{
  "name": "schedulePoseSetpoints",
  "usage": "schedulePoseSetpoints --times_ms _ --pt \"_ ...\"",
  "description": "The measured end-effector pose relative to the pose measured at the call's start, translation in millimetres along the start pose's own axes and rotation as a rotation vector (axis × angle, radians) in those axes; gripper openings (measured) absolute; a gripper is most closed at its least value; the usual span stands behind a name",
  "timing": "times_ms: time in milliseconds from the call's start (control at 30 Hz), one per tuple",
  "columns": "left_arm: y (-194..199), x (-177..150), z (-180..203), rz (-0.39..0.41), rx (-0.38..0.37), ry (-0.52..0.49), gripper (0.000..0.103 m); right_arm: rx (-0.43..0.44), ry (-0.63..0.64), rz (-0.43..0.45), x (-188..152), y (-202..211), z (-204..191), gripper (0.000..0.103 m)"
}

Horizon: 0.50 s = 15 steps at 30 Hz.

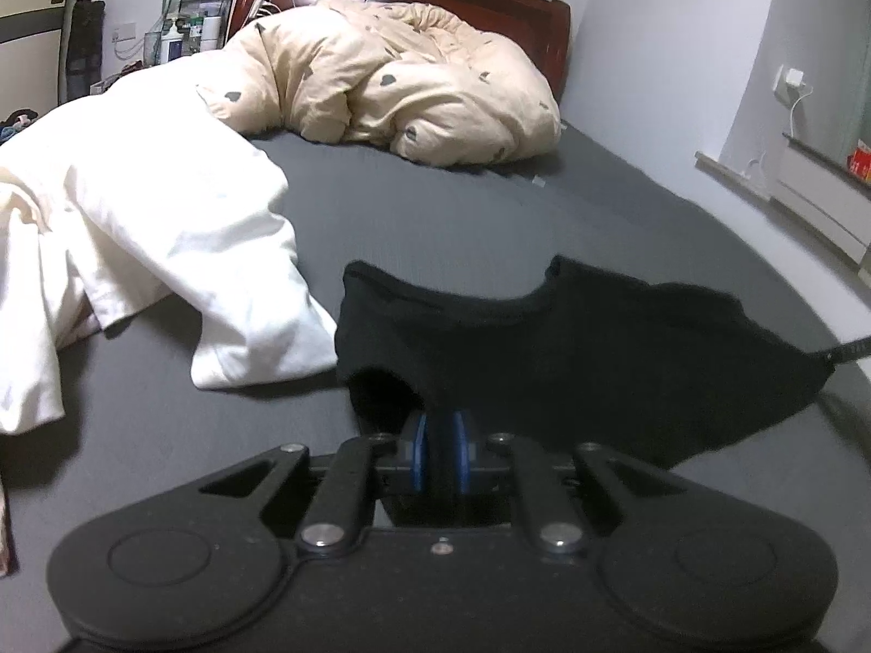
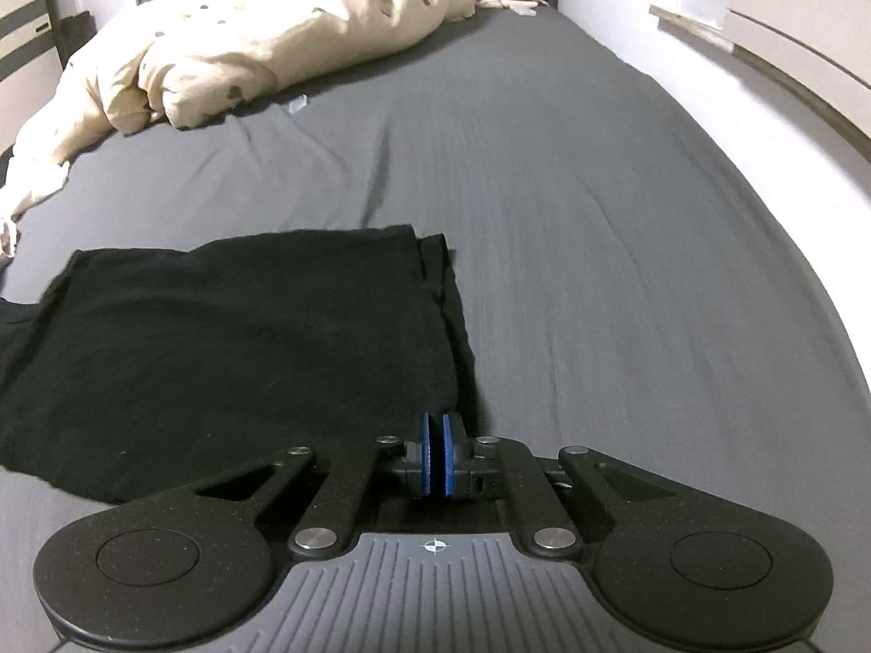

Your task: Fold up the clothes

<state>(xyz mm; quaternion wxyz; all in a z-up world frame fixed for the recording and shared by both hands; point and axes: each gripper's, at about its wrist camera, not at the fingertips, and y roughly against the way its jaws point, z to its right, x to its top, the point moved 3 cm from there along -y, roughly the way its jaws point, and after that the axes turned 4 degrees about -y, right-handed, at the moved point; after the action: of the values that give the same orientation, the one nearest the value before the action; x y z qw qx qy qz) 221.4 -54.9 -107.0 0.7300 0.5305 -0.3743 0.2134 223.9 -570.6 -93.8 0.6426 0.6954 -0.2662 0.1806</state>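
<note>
You get soft, even indoor light with faint shadows under the white garment [image 1: 136,250]. The black garment [image 2: 228,343] loses all detail to darkness. Fisheye bends the walls; the edges look slightly blurred and grainy.

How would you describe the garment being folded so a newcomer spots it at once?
Start at the grey bed with the beige duvet heaped by the headboard. At the near end lie two garments: the white one on the left, the black one beside it. The black one is the target, the only dark item.
</note>
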Motion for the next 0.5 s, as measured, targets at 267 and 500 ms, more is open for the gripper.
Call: schedulePoseSetpoints --times_ms 267,500 --pt "-6 -7 -1 -0.038 -0.019 0.011 0.012 -0.009 -0.042 -0.039 -17 -10 8 0.005" --pt "-2 -16 -1 -0.056 -0.030 0.093 0.034 0.040 -0.193 0.079 -21 15 23 0.017"
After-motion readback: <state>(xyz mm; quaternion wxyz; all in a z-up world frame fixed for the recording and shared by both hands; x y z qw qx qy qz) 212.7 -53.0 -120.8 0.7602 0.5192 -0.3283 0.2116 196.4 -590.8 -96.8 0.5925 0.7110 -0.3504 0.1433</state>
